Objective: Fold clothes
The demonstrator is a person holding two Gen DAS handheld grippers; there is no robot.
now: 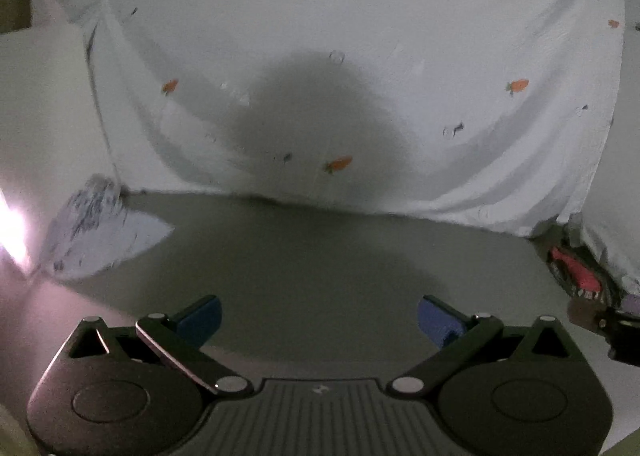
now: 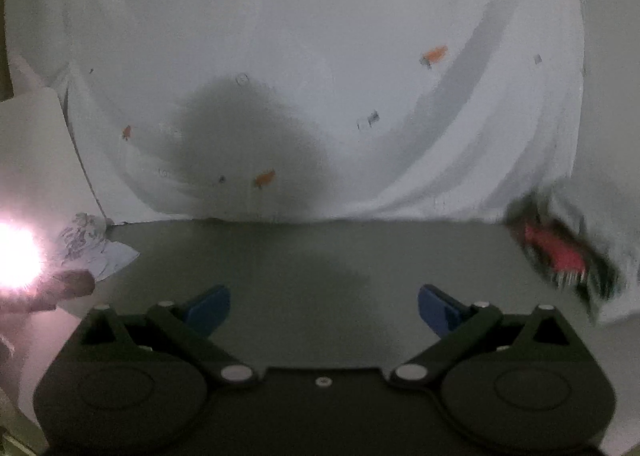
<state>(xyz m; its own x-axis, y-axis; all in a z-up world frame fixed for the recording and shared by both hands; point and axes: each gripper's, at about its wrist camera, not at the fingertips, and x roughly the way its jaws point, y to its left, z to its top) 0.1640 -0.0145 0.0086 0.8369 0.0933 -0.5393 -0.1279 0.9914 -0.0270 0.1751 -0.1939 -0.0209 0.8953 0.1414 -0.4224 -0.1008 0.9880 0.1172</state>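
A white garment with small orange carrot prints [image 1: 360,56] lies spread on a grey-green surface [image 1: 300,256], filling the upper half of both views [image 2: 320,36]. Its near hem runs across each frame just ahead of the fingers. My left gripper [image 1: 319,322] hovers short of that hem, blue pads wide apart, nothing between them. My right gripper [image 2: 324,312] is likewise open and empty, a little back from the hem. A dark round shadow falls on the cloth in front of each gripper.
A crumpled white cloth with dark blue markings [image 1: 96,228] lies at the left [image 2: 96,244]. A red and black object [image 1: 576,268] sits under the garment's right edge [image 2: 560,252], blurred. Bright glare [image 2: 16,256] washes out the far left.
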